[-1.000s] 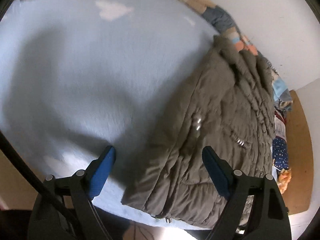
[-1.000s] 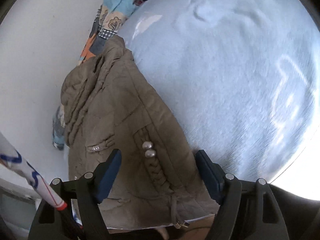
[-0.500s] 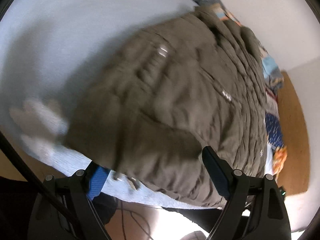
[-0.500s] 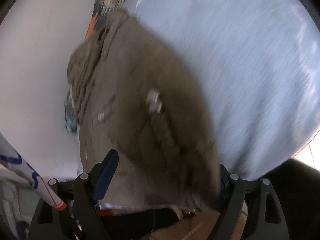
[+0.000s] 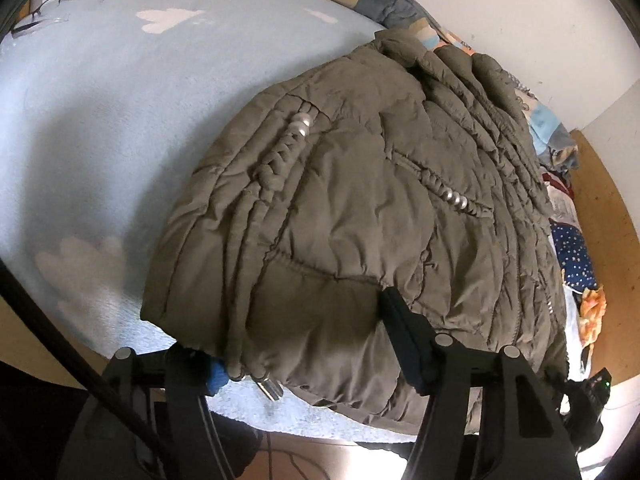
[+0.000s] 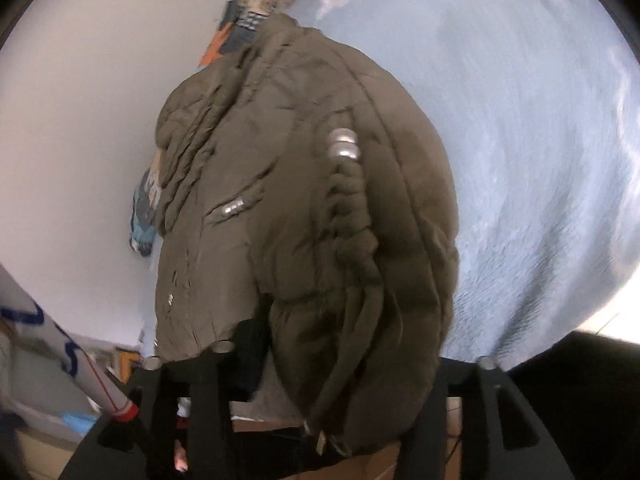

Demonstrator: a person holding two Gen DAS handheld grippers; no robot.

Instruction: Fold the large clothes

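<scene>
Both grippers slid in and just clamped the jacket (image 5: 360, 208) hem at the bed (image 5: 120, 120) near edge, left gripper (image 5: 304, 364) and right gripper (image 6: 352, 364) pinching padding, probably to fold it over.

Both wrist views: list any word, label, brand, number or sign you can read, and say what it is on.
No readable text in either view.
Jacket: no label or brand showing, only silver snaps.
White tube: blue marks and a red line, too blurred to read as letters.
Patterned quilt: printed pictures only, no words made out.
Blue sheet: white cloud shapes, no writing.
</scene>
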